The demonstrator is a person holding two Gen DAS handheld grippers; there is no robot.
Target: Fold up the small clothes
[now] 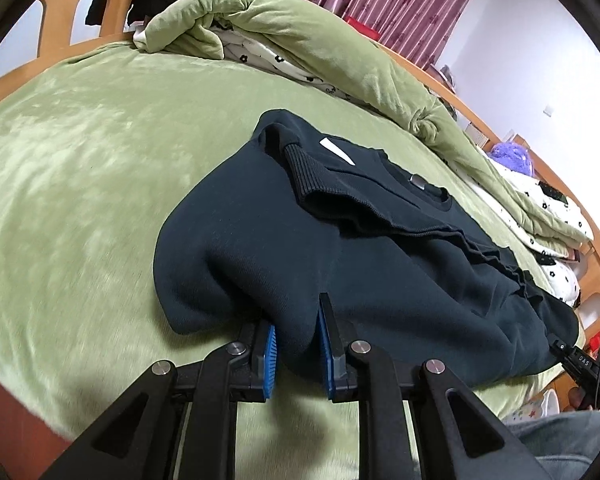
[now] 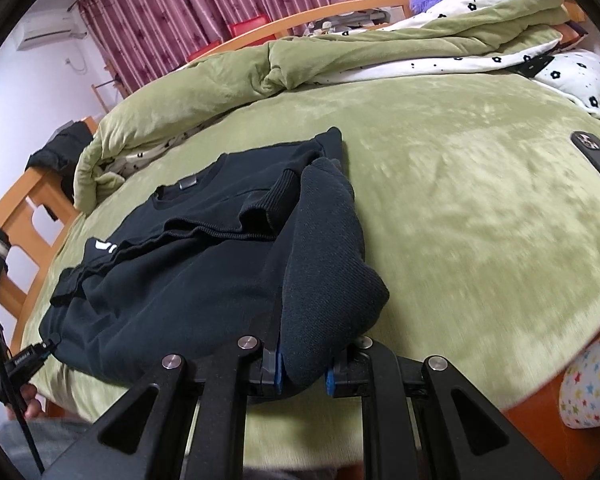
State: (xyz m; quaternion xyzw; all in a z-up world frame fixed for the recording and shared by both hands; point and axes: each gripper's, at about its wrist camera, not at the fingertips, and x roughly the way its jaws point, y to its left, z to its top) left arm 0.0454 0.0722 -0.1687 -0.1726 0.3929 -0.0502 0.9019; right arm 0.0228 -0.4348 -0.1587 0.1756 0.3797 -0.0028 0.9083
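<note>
Dark sweatshirt [image 1: 300,248] mid-frame on green bed [image 1: 80,180], half folded. Left hand-held gripper [image 1: 298,350] and right hand-held gripper [image 2: 302,368] both clamped on hem corners. Soft, floppy, thick-ish fabric, so best grabbed at edges.

We are in a home bedroom: a wooden bed [image 2: 32,216] under a green blanket [image 1: 100,152], a rumpled quilt [image 1: 260,20] behind, maroon flowered curtains [image 2: 188,12] at the top, an air conditioner [image 2: 48,30] upper left.
</note>
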